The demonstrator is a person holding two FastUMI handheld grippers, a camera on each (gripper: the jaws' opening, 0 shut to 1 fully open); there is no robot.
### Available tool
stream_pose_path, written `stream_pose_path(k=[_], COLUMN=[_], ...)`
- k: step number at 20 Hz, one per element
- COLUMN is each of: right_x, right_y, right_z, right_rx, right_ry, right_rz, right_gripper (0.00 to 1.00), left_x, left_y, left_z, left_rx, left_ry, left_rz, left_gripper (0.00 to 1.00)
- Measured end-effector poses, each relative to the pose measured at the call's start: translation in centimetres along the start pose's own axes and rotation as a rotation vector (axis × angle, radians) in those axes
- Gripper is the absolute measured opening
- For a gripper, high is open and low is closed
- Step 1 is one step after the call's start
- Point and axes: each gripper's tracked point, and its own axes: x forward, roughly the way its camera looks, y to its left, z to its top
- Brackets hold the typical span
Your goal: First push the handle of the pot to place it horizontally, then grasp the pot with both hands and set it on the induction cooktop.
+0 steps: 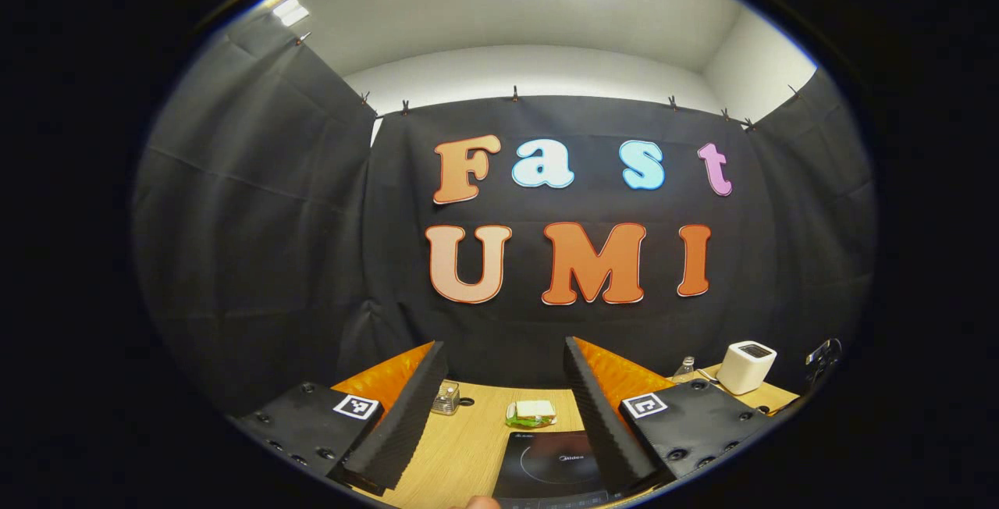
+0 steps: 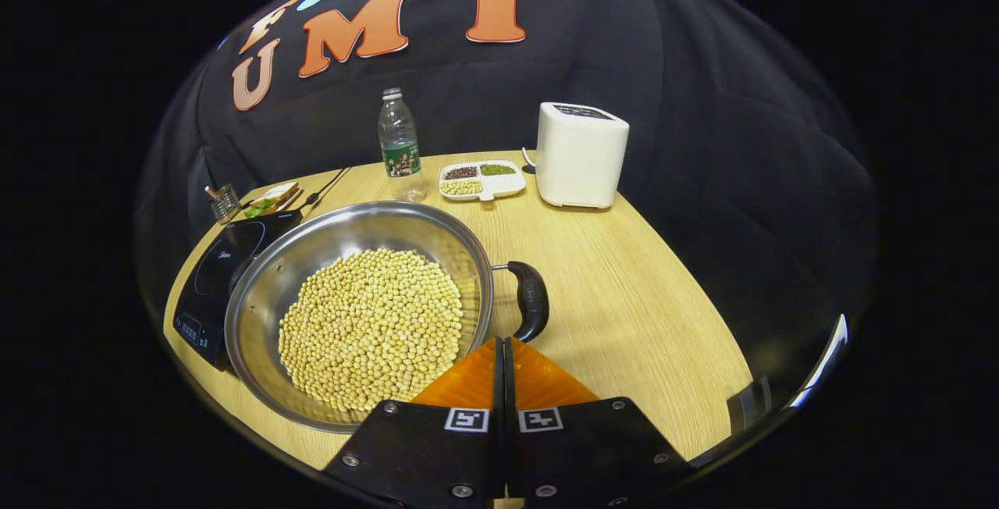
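**Steel pan of beans beside the cooktop, handle at the closed right gripper**

Across both views, a round light wooden table [image 2: 624,314] against the black cloth wall. In the right gripper view, on the near left of it, a wide stainless-steel pot [image 2: 265,290] filled with pale yellow beans [image 2: 371,325], its left rim overlapping the right edge of a flat black induction cooktop [image 2: 215,279]. On the pot's right side, a curved black handle [image 2: 531,298], just beyond the right gripper [image 2: 503,341], fingers pressed together with nothing between them, tips close to the handle; contact too fine to tell. Far right, a white boxy appliance [image 2: 581,154]; to its left, a white divided tray of mixed grains [image 2: 480,179], then a clear plastic bottle with a green label [image 2: 399,146]. Far left, past the cooktop, a sandwich on a small plate [image 2: 273,197] and a small wire holder [image 2: 224,202].

In the left gripper view, held high and aimed at the wall: left gripper [image 1: 503,415] spread wide, empty, with the cooktop [image 1: 546,466] low between the fingers, the sandwich [image 1: 532,412] beyond it, the appliance [image 1: 747,367] at far right.
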Motion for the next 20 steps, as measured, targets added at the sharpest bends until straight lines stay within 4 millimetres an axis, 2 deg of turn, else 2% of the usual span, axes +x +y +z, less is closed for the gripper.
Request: stream_pose_path(k=[6, 11, 16, 20], right_x=[0.8, 1.7, 2.2, 1.2], right_y=[-0.1, -0.1, -0.1, -0.8], right_z=[0.6, 1.3, 2.0, 3.4], right_rx=[-0.009, -0.007, 0.025, 0.014], right_ry=[0.004, -0.002, -0.005, -0.060], right_rz=[0.014, 0.013, 0.021, 0.002], right_gripper=[0.00, 0.00, 0.00, 0.00], left_x=[0.4, 1.0, 1.7, 2.1], left_y=[-1.5, -3.7, -7.0, -10.1], left_z=[-1.6, -4.6, -8.1, -11.0], left_rx=[0.009, -0.017, -0.050, -0.067], left_ry=[0.026, 0.088, 0.155, 0.203], left_rz=[-0.012, -0.037, -0.074, -0.114], left_gripper=[0.99, 0.99, 0.98, 0.97])
